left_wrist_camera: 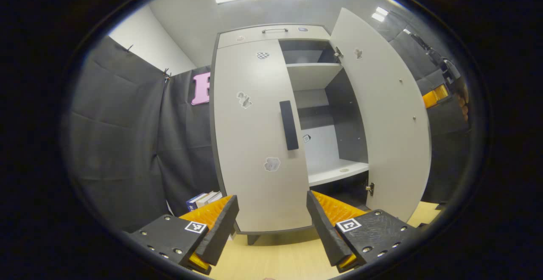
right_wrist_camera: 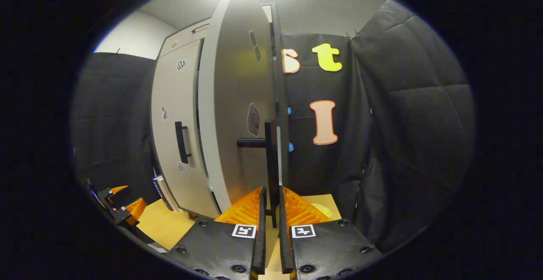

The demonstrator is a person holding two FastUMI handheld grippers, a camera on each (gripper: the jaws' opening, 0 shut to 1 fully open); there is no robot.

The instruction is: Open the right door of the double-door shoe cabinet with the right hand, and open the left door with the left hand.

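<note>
The grey shoe cabinet's left door (left_wrist_camera: 254,135) is closed, its dark vertical handle (left_wrist_camera: 289,125) straight ahead. My left gripper (left_wrist_camera: 271,229) is open, a short way in front of that door and below the handle, holding nothing. The right door (left_wrist_camera: 382,114) stands swung wide, baring the shelves (left_wrist_camera: 335,172). In the right gripper view this right door (right_wrist_camera: 237,114) is seen nearly edge-on, and my right gripper (right_wrist_camera: 271,216) is shut on the lower end of its dark handle (right_wrist_camera: 268,157). The left door (right_wrist_camera: 176,114) and the left gripper (right_wrist_camera: 121,210) appear farther off at the left.
Black cloth walls enclose the booth on both sides. Some books (left_wrist_camera: 203,199) lean beside the cabinet's left foot on the light wooden floor (left_wrist_camera: 275,254). A drawer front with a metal handle (left_wrist_camera: 274,30) tops the cabinet. A hand (left_wrist_camera: 464,102) shows past the open door.
</note>
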